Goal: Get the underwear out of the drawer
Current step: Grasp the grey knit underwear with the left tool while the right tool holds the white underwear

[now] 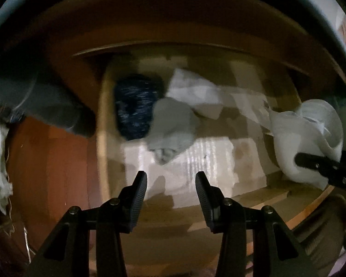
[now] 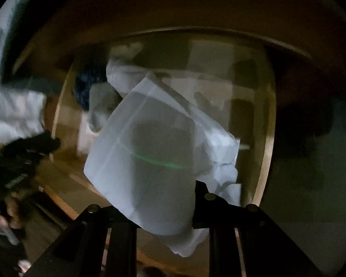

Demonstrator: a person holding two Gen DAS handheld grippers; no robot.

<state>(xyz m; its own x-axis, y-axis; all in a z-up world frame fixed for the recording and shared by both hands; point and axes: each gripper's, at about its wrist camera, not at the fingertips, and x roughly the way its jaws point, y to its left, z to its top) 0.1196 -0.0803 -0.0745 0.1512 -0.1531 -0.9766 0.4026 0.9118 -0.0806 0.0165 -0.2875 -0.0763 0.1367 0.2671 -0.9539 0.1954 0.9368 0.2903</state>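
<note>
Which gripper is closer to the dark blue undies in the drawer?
Left. The left gripper hangs open above the drawer near the dark blue undies; the right gripper is farther off, holding white cloth.

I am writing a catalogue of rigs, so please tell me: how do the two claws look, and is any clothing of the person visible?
Both are matte black. The left claw has two tapering fingers with finely ribbed pads, on angular black linkage arms joined by round metal pivot pins. The right claw shows the same black linkage and brass-coloured pins; white cloth hides its fingers. No cables, no markings. A possible dark olive sleeve is too blurred to confirm.
</note>
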